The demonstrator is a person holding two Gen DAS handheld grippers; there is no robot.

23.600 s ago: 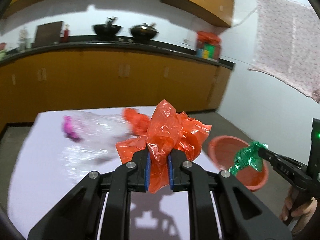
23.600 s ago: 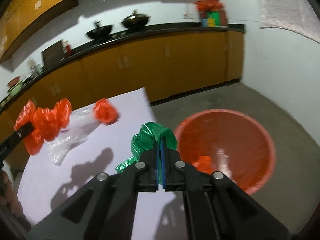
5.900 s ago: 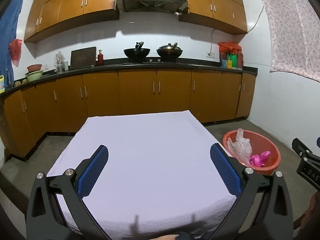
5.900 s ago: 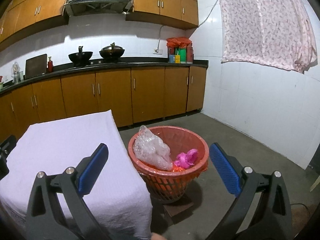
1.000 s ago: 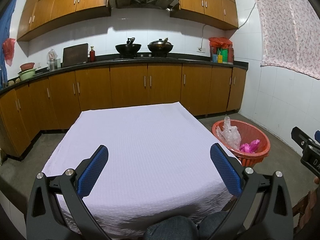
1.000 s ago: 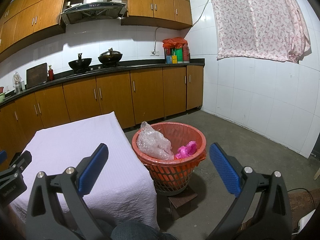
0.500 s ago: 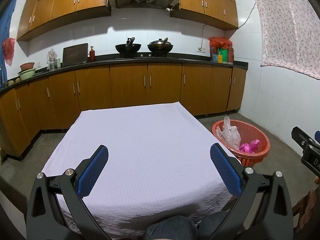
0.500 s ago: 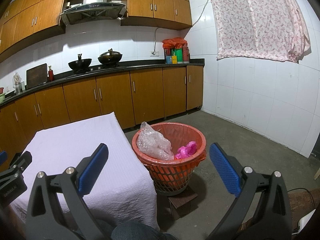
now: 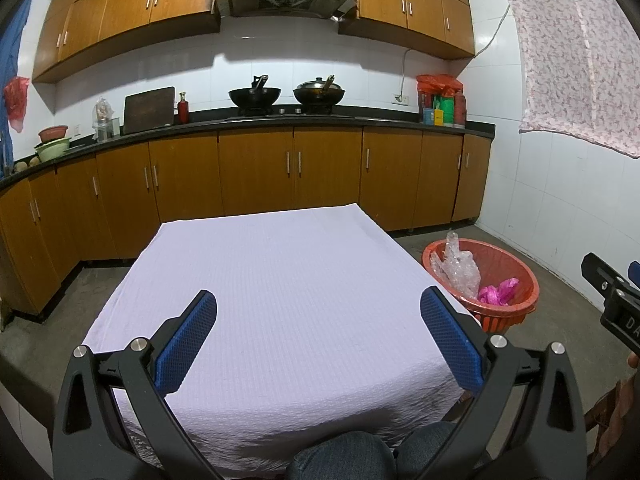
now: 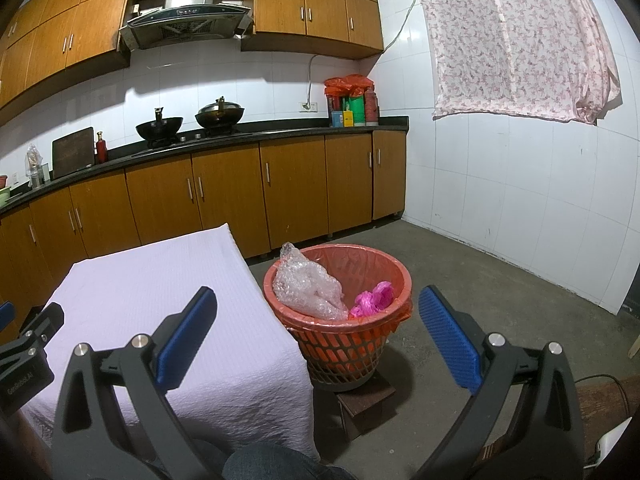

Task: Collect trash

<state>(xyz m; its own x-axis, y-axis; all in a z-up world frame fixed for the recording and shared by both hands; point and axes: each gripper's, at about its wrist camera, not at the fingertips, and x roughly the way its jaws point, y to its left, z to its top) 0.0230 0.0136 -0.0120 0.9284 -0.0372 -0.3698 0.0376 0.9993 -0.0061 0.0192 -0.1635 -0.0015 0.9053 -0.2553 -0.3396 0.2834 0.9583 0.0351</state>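
Your left gripper (image 9: 319, 336) hangs over the near edge of the surface (image 9: 280, 280), its jaws spread wide with nothing between the blue pads (image 9: 184, 342). The surface carries a pale lilac cloth, and your knees (image 9: 344, 458) show just under its front edge. Your right gripper (image 10: 318, 336) is held to the right of the surface, its jaws also wide and empty, looking down toward the orange basket (image 10: 360, 344).

The basket stands on the floor just beside the right edge of the surface, resting on a small dark block (image 10: 366, 402). Inside it lies the collected trash: a crumpled sheet of clear bubble wrap (image 10: 310, 286) leaning against the wall nearest the surface, and a pink plastic bag (image 10: 372, 298) next to it on the right. An orange liner shows at the rim. From your left wrist view the same basket (image 9: 504, 268) appears past the right corner of the surface, with the bubble wrap (image 9: 458, 266) sticking up above the rim and the pink bag (image 9: 498, 290) below it.

Beyond the surface, wooden cabinets (image 9: 256, 168) run along the wall under a dark counter with two woks (image 9: 255, 96) on the hob. A patterned cloth (image 10: 516, 40) hangs on the tiled wall to the right.
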